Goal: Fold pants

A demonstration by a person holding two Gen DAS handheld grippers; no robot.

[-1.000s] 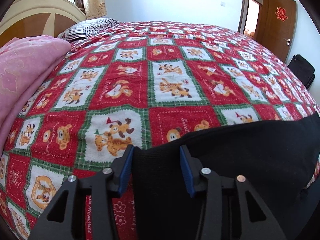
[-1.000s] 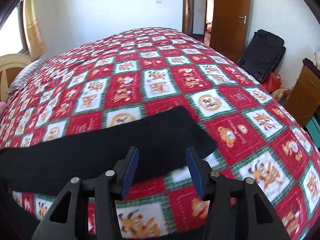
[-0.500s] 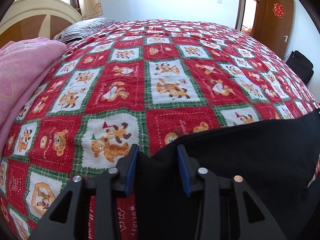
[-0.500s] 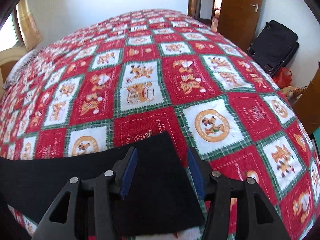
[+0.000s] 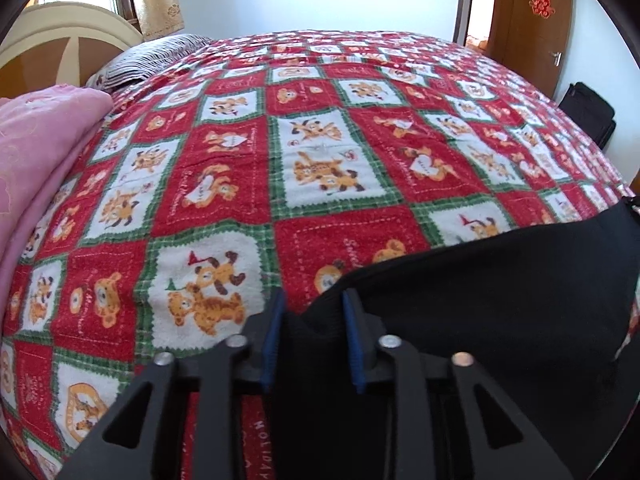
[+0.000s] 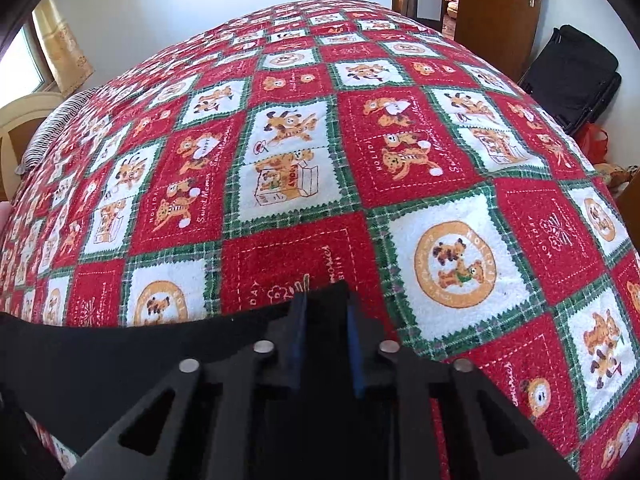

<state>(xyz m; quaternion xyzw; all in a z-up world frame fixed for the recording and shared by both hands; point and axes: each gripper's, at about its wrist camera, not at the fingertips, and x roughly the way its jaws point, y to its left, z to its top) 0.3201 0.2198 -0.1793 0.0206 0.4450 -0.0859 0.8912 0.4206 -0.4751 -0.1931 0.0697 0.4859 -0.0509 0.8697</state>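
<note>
Nearest, the left gripper (image 5: 311, 322) and the right gripper (image 6: 326, 318) are each closing on a far corner of the black pants (image 5: 500, 304) — fabric bunches between the blue pads. The pants lie flat along the near edge of the red patchwork bedspread (image 5: 320, 148). By my reading, folding is only starting: corners seized, nothing yet turned over. Beyond lie a pink quilt (image 5: 44, 140) and, by the door, a black bag (image 6: 572, 80) — no open container shows.

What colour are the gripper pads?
Blue pads, seen best in the left wrist view, closing on the black pants.
</note>
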